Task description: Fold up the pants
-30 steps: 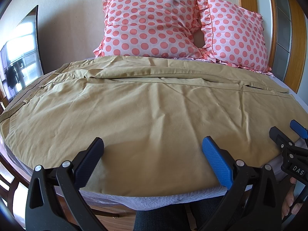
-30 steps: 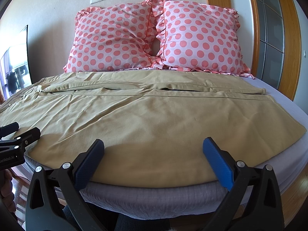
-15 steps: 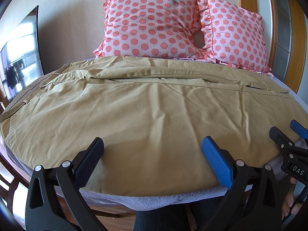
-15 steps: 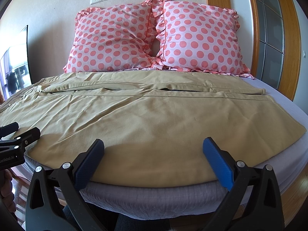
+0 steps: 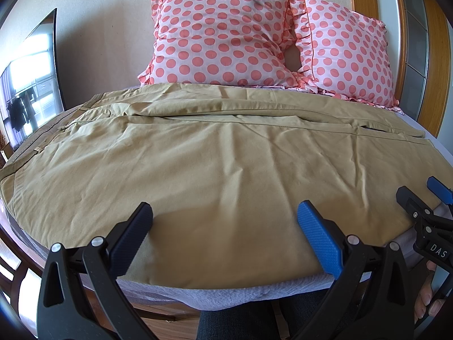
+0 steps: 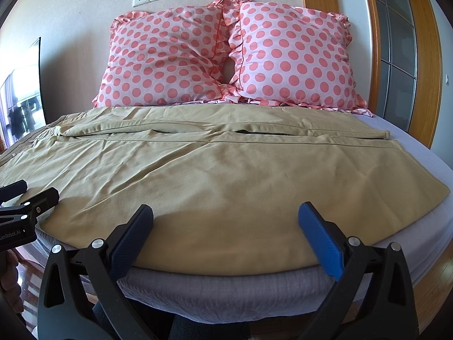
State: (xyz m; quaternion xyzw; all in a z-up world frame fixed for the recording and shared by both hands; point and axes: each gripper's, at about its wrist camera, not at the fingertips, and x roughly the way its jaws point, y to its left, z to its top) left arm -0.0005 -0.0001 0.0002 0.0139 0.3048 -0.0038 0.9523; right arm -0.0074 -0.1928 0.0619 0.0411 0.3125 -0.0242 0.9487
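Observation:
Tan pants point(image 5: 215, 153) lie spread flat across the bed, waistband at the left, leg hems at the right; they also show in the right wrist view point(image 6: 226, 170). My left gripper point(image 5: 225, 221) is open and empty, held just above the near edge of the pants. My right gripper point(image 6: 226, 219) is open and empty, also over the near edge, further right. The right gripper shows at the right edge of the left wrist view point(image 5: 419, 198). The left gripper shows at the left edge of the right wrist view point(image 6: 28, 195).
Two pink polka-dot pillows point(image 6: 226, 56) lean against the wall at the head of the bed. The grey mattress edge point(image 6: 226, 291) runs below the pants. A dark screen point(image 5: 31, 85) stands at the left. A wooden door frame point(image 6: 396, 56) is at the right.

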